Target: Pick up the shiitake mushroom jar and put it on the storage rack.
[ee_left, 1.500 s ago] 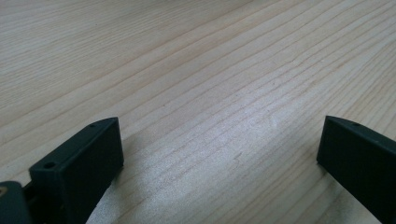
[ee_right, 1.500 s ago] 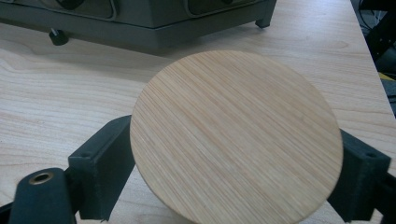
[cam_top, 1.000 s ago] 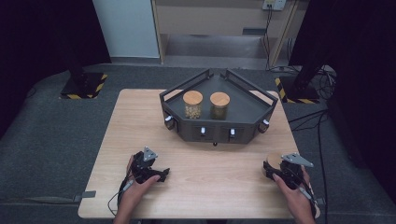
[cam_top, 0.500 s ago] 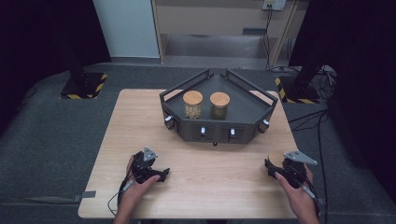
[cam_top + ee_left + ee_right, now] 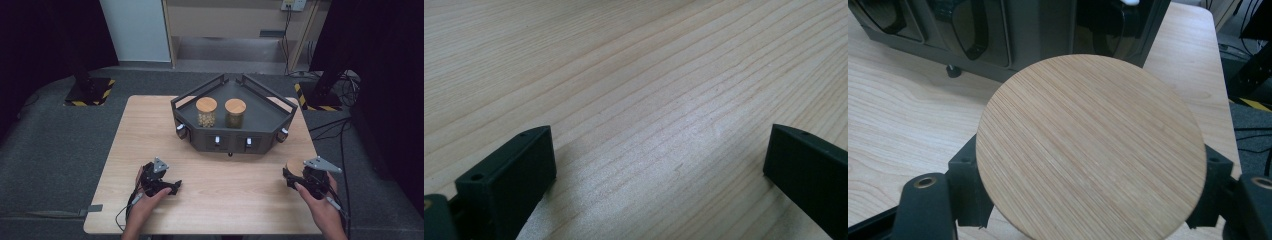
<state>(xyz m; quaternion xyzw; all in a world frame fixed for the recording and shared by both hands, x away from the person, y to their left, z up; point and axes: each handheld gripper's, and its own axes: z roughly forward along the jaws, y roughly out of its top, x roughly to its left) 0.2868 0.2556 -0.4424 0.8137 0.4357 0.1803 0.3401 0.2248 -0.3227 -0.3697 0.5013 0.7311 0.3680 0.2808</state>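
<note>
While right gripper (image 5: 1088, 200) jaws clamp round bamboo-lidded jar (image 5: 1091, 145), left gripper (image 5: 659, 165) jaws gape empty.

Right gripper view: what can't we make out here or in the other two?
- Jar under the wooden lid, right gripper view: the lid covers it; body and contents hidden.
- Right gripper, high view: jaws and the held thing too small, partly behind the hand.
- Rack, right gripper view: top cut off by the frame edge.
- Two jars on the rack, high view: contents too small to identify.
- Left gripper, left gripper view: jaws wide apart over bare table.
</note>
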